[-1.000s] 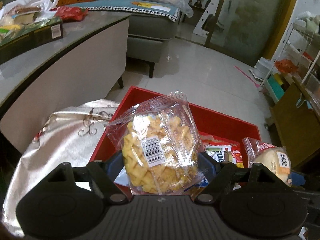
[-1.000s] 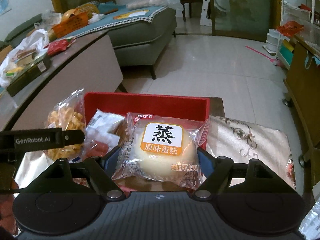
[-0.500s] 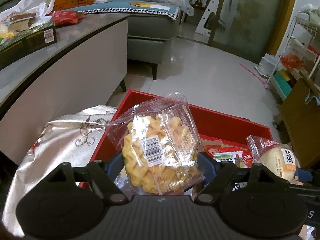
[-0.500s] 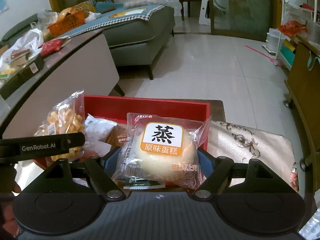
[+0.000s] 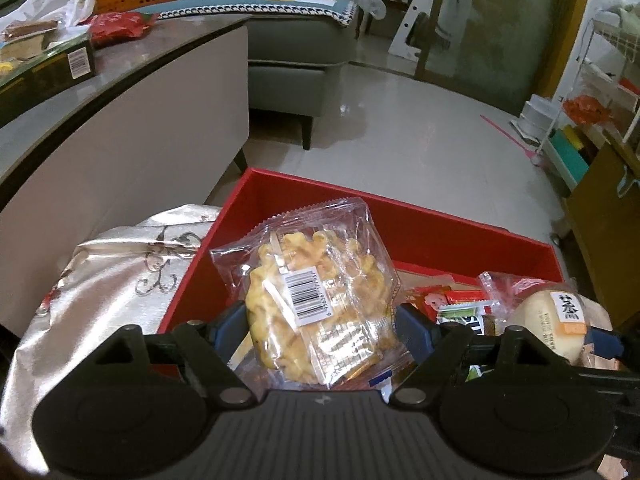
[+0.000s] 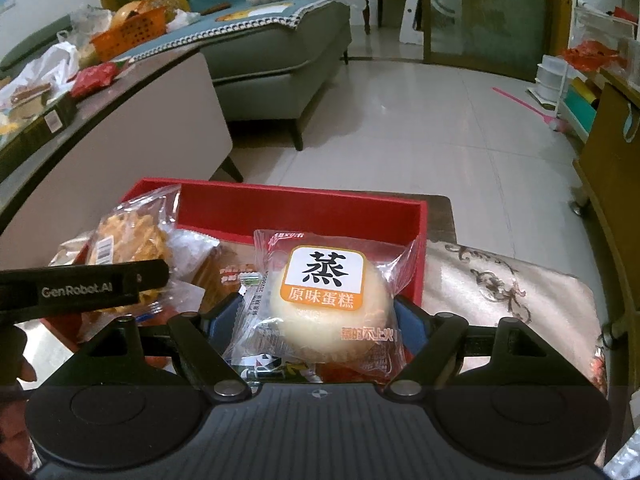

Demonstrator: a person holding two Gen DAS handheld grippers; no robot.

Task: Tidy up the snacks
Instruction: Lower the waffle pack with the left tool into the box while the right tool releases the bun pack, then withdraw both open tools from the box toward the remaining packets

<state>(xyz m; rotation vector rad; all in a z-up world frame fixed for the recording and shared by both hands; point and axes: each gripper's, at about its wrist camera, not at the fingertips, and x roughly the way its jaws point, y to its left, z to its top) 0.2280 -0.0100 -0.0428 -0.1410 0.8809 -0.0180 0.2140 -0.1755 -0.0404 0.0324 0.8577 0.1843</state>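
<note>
My left gripper [image 5: 320, 326] is shut on a clear bag of yellow waffle crackers [image 5: 316, 296] and holds it over the left part of the red box [image 5: 420, 224]. My right gripper [image 6: 320, 320] is shut on a wrapped steamed cake [image 6: 328, 304] with an orange-and-white label, over the right part of the red box [image 6: 304, 204]. The cake also shows in the left wrist view [image 5: 556, 320], and the cracker bag in the right wrist view [image 6: 128, 240]. Several other snack packets [image 5: 452, 300] lie in the box.
The box stands on a small table with a silver embroidered cloth [image 5: 104, 280], which also shows in the right wrist view [image 6: 508, 288]. A long grey-topped counter [image 5: 120, 92] with boxes and bags runs on the left. A grey sofa [image 6: 272, 48] and tiled floor lie beyond.
Both grippers have lowered a little toward the red box with their packets still held. The box walls now show higher in both views.
</note>
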